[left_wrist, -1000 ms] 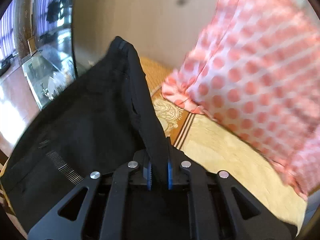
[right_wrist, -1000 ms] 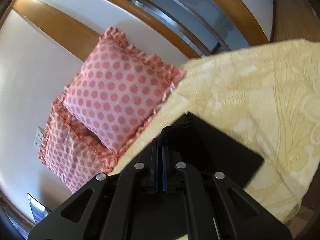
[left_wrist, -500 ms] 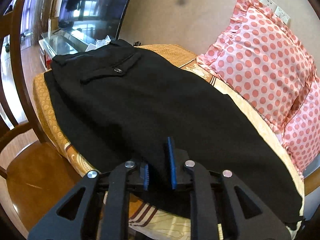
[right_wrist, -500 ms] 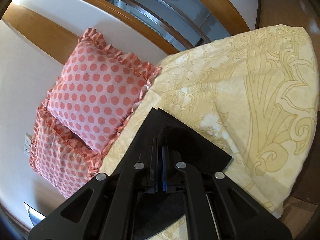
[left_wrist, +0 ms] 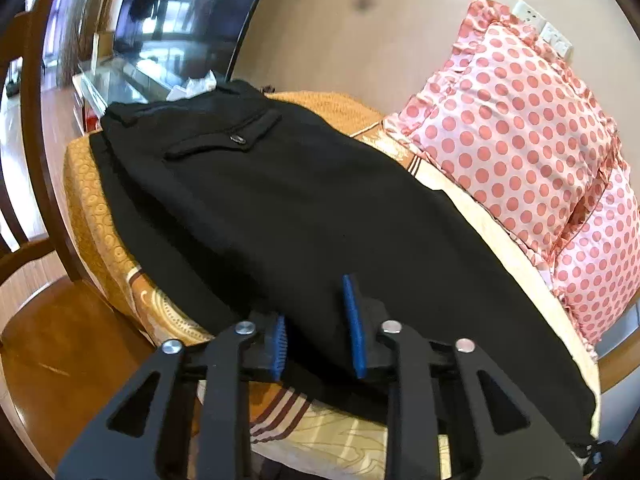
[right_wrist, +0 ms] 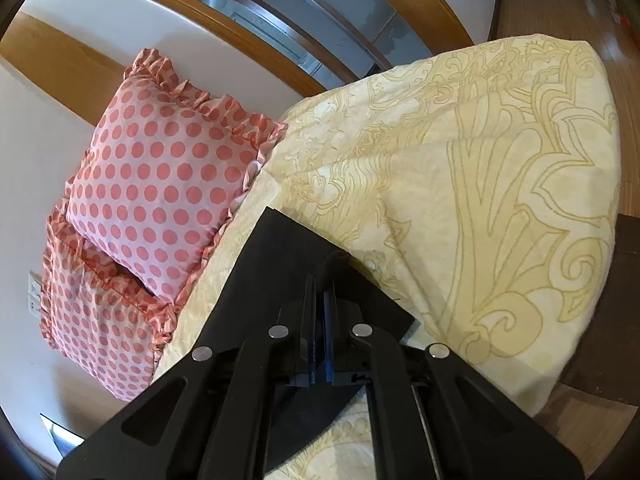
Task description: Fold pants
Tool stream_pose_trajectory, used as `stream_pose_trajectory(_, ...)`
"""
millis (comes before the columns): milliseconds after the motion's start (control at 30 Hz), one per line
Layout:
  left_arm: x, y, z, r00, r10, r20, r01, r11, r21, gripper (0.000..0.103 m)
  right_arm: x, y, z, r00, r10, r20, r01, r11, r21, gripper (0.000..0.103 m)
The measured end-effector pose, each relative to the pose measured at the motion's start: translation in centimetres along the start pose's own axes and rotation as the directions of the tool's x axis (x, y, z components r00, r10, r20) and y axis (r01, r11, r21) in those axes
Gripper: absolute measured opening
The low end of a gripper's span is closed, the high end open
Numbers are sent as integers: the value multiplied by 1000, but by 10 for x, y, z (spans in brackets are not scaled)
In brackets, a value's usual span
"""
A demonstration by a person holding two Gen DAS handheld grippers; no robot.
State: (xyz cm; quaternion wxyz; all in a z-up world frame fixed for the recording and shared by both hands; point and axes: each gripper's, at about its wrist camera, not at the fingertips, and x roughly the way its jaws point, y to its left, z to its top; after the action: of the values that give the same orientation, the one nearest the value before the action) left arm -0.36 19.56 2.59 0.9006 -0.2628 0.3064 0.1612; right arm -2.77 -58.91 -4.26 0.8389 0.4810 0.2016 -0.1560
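Observation:
Black pants point(left_wrist: 304, 216) lie spread flat along the bed, waistband and buttoned back pocket point(left_wrist: 228, 136) at the far end. My left gripper point(left_wrist: 320, 328) is open, its blue pads on either side of the pants' near edge, cloth lying between them. In the right wrist view, my right gripper point(right_wrist: 320, 320) is shut on the leg-hem end of the pants point(right_wrist: 280, 264), which rests on the yellow patterned bedspread point(right_wrist: 480, 200).
Pink polka-dot pillows point(left_wrist: 520, 152) lean on the wall beside the pants and show in the right wrist view point(right_wrist: 160, 184). A wooden chair point(left_wrist: 36, 160) stands at the bed's left. A wooden headboard point(right_wrist: 248, 48) curves behind. The bed edge drops off at right point(right_wrist: 600, 280).
My left gripper lowered the pants onto the bed and opened its jaws wider. My right gripper stayed shut on the hem and came down closer to the bedspread.

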Motion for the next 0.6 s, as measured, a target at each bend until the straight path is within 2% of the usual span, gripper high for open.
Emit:
stream_pose_trajectory(167, -9, 6, -17, 998, -3, 59, 5, 1000, -27, 16, 2, 7, 3, 1000, -12, 4, 12, 1000, -21, 3)
stream_pose_trajectory(267, -15, 9, -22, 997, -17, 70, 20, 999, -44, 14, 0, 12, 6, 1000, -2, 17, 2, 1000, -21, 3)
stream_pose_trajectory(367, -15, 11, -23, 997, -31, 64, 33, 999, -36, 14, -1, 13, 6, 1000, -7, 22, 8, 1000, -24, 3)
stream_pose_trajectory(433, -13, 13, -21, 998, -42, 55, 44, 999, -29, 15, 4, 8, 3, 999, -42, 6, 42, 999, -22, 3)
stream_pose_trajectory(600, -11, 10, -10, 997, -67, 33, 67, 998, 17, 15, 0, 4, 1, 999, -37, -3, 37, 999, 4, 3)
